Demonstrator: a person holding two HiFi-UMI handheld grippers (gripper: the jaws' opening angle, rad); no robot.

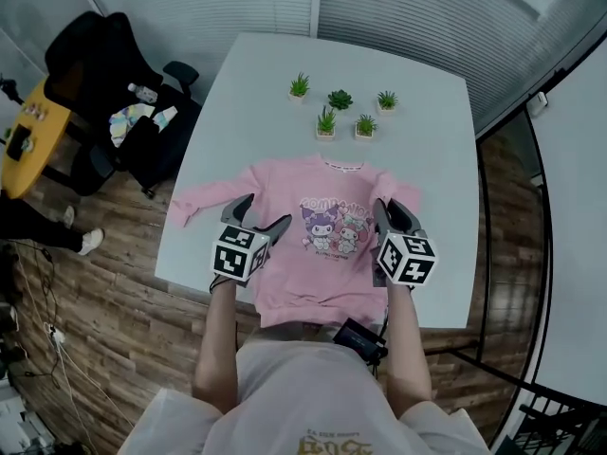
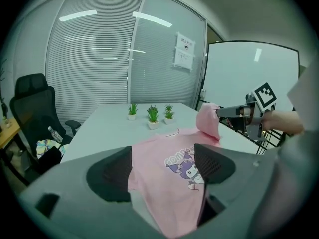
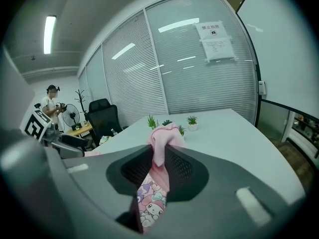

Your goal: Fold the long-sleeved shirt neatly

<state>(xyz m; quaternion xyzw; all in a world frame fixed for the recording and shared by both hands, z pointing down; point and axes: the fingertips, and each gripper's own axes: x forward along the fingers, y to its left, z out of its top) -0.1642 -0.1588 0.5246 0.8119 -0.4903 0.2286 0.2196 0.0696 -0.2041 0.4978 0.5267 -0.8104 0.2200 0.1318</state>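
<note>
Shirt [image 1: 313, 245] pink, cartoon-printed, flat on table [image 1: 256, 83]; sleeve [image 3: 162, 133] in right tongs [image 3: 159, 156], left tongs [image 2: 163, 168] apart.

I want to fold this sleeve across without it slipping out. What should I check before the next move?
1. Right tongs grip the right sleeve: ok, shut on it.
2. Left tongs free: ok, open, nothing held.
3. Shirt body flat, print up: ok.
4. Left sleeve fully on the table: cannot tell, cuff at the edge.
5. Potted plants apart from shirt: ok.
</note>
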